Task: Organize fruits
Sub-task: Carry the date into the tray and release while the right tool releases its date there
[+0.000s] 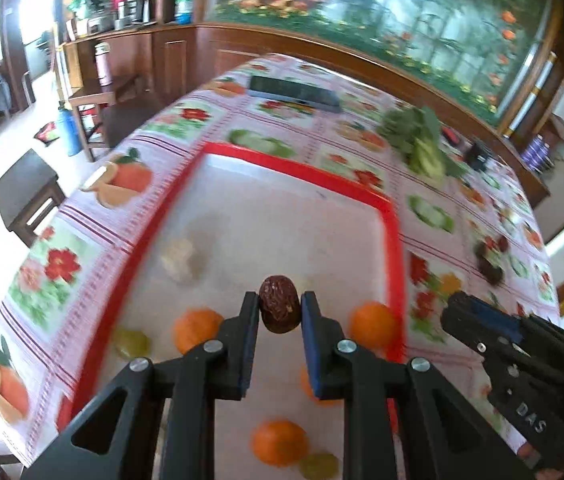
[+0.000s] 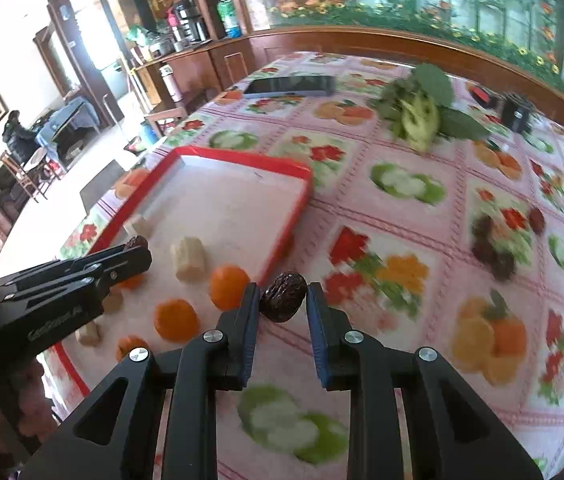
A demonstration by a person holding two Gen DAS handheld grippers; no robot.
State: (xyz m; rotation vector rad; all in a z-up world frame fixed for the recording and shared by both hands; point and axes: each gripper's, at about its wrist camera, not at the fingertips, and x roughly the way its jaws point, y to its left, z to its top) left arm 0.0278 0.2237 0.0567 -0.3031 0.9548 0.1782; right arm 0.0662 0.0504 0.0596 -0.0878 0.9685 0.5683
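My left gripper [image 1: 280, 308] is shut on a dark red date [image 1: 279, 303] and holds it above the red-rimmed white tray [image 1: 293, 170]. Oranges [image 1: 197, 328] and green grapes [image 1: 132, 343] lie on the tray. My right gripper [image 2: 283, 298] is shut on another dark date [image 2: 283, 296] over the tablecloth, just right of the tray [image 2: 242, 158]. Orange pieces [image 2: 228, 285] and pale banana chunks [image 2: 188, 258] lie on the tray. Several more dates [image 2: 495, 254] lie on the cloth to the right. The left gripper [image 2: 138, 254] shows in the right view with its date.
A leafy green vegetable [image 2: 417, 114] lies far on the table. A dark phone [image 2: 289, 85] lies at the far edge. A small black box [image 2: 515, 112] stands at the far right. A stool [image 1: 28, 194] and chair stand left of the table.
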